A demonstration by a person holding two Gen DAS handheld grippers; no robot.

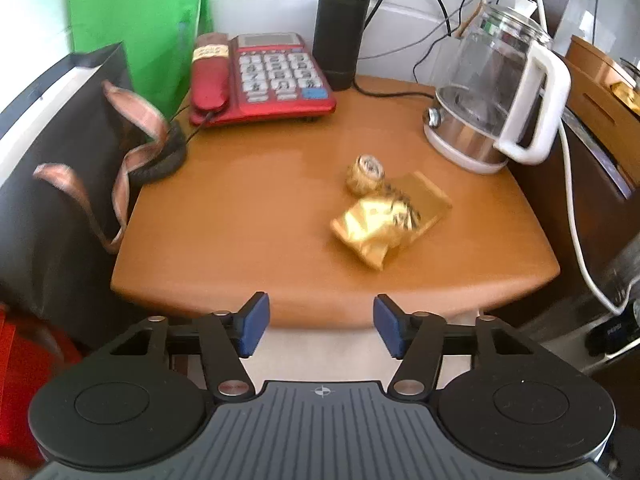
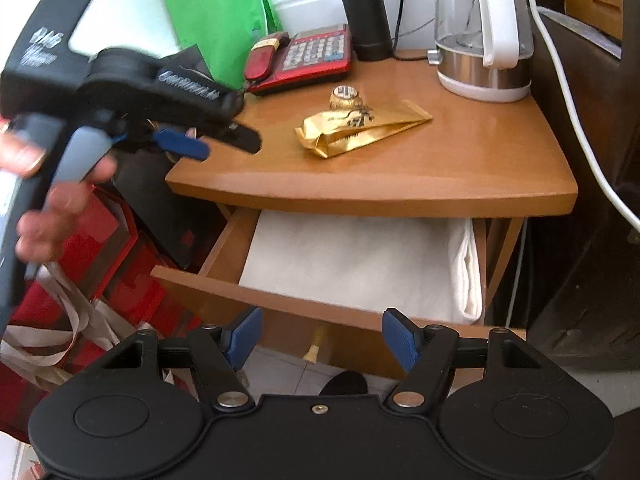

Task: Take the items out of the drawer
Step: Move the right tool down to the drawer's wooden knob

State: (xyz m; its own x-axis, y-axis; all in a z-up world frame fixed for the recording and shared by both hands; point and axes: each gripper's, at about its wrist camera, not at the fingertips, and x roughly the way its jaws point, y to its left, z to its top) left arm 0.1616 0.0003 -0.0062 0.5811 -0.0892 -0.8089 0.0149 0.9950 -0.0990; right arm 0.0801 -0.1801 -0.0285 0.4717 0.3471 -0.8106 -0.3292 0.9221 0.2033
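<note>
We take the wooden nightstand [image 2: 400, 184] as our landmark: a glossy, honey-coloured top with a curved front edge. Just under that top the drawer [image 2: 224, 280] stands pulled out, and all we can see in it is a folded white cloth [image 2: 360, 264], soft and matte, covering the floor of the drawer. Whether anything lies beneath or behind it we cannot tell.

At the back of the top stand a glass kettle [image 1: 496, 100] with a white handle, a red telephone [image 1: 264, 80] and a black cylindrical flask [image 1: 342, 24]. Nearer the middle lie a gold foil pouch [image 1: 384, 220] — crinkled, shiny, its long axis running diagonally across the top — and a small round gold-wrapped piece [image 1: 365, 174] touching its far end.

The right gripper [image 2: 322, 340] hovers in front of the drawer's front panel, jaws spread, nothing between the ribbed blue pads; the cloth lies straight ahead of it and below, so we judge this the nearer hand for reaching in. The left gripper [image 1: 321, 326] hangs off the top's front edge, left of the drawer — jaws apart and empty.
</note>
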